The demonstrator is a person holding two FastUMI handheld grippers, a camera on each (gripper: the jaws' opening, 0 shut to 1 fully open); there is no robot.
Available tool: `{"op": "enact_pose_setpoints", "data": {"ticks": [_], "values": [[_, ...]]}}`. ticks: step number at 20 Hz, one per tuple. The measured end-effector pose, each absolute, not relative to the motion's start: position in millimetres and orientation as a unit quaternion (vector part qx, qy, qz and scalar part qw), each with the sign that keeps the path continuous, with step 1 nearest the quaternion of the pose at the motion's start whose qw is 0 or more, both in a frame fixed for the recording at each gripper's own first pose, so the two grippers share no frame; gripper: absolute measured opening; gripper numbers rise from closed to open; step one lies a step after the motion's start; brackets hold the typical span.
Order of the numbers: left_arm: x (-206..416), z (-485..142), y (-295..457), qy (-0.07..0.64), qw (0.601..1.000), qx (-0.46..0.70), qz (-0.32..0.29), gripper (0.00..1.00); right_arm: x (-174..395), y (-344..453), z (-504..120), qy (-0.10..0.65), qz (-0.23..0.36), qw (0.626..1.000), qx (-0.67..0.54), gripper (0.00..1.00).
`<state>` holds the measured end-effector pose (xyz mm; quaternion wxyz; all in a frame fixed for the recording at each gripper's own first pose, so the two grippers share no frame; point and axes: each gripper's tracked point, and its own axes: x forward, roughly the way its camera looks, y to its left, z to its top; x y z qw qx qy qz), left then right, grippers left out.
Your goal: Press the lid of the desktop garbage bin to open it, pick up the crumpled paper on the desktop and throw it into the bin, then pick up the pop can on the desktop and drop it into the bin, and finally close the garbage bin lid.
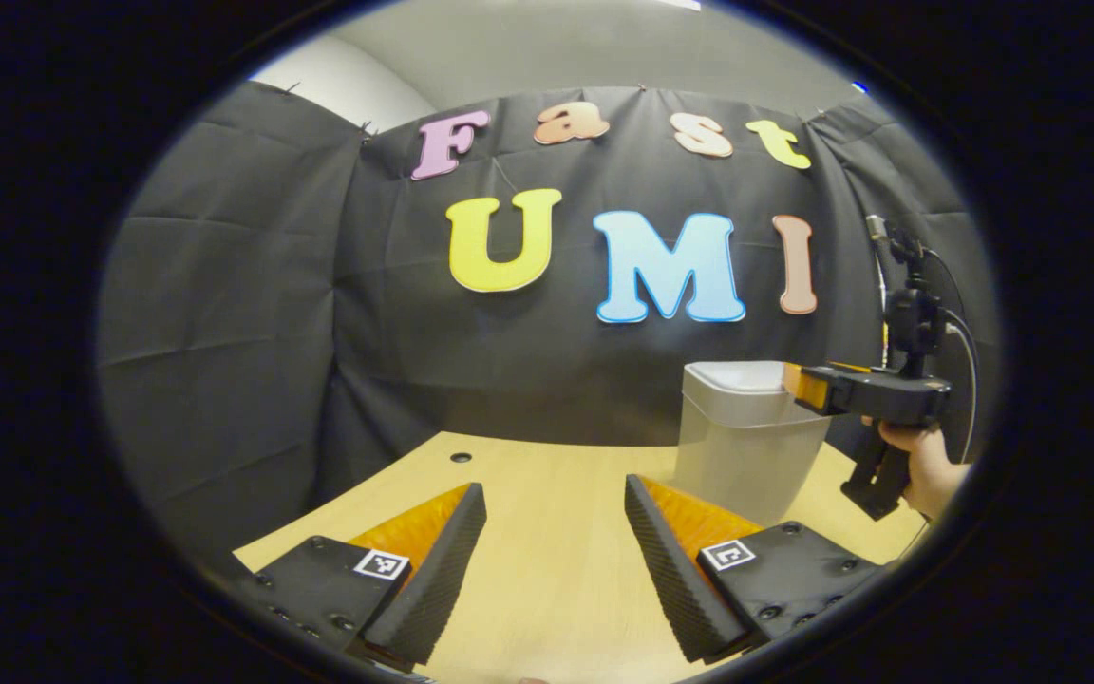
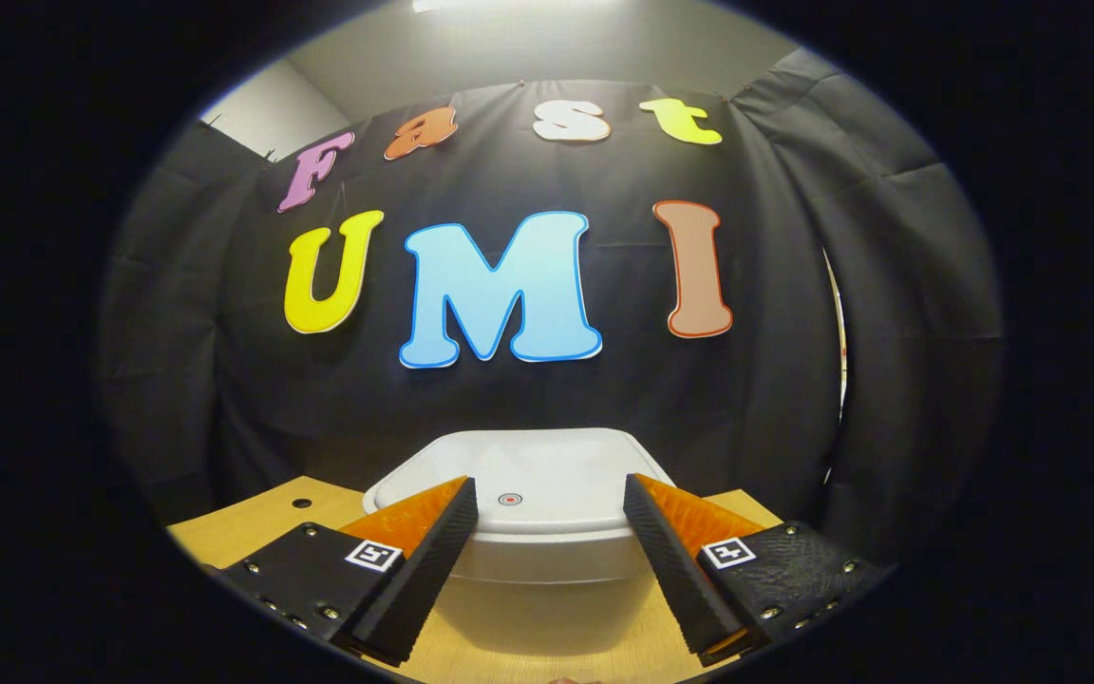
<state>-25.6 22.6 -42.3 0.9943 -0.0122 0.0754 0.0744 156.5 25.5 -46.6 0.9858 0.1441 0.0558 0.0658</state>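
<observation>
In the left gripper view, the tabletop (image 1: 547, 532) is bare in the lower middle of the frame, between the spread fingers. The garbage bin (image 1: 746, 437) stands at the right and blocks that side, with the right gripper (image 1: 808, 388) just at its top edge. In the right gripper view, the bin's closed lid (image 2: 528, 494) lies low in the centre; the space above it is free up to the black cloth wall (image 2: 528, 399).

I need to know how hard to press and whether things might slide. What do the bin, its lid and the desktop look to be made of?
The bin looks like pale grey plastic, matte and slightly translucent. Its lid seems smooth white plastic with a soft sheen and a small red dot. The desktop appears to be light wood or wood-look laminate, smooth, faintly reflective; which one cannot be told.
</observation>
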Motion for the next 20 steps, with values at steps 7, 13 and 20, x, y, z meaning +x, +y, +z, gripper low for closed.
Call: {"op": "enact_pose_setpoints", "data": {"ticks": [7,13,20], "values": [[3.9,-43.2,16.5,0.069,0.997,-0.011,0.032,1.0,79.9,17.1,-42.1,0.066,0.075,0.991,0.084,0.99],[19.0,-43.9,19.8,0.059,0.998,-0.003,-0.005,0.96,26.5,31.7,-46.3,0.088,0.069,0.991,0.066,0.99],[37.3,-37.3,17.4,0.039,0.998,-0.003,-0.048,1.0,2.9,49.3,-40.9,0.111,0.067,0.99,0.054,0.99]]}}
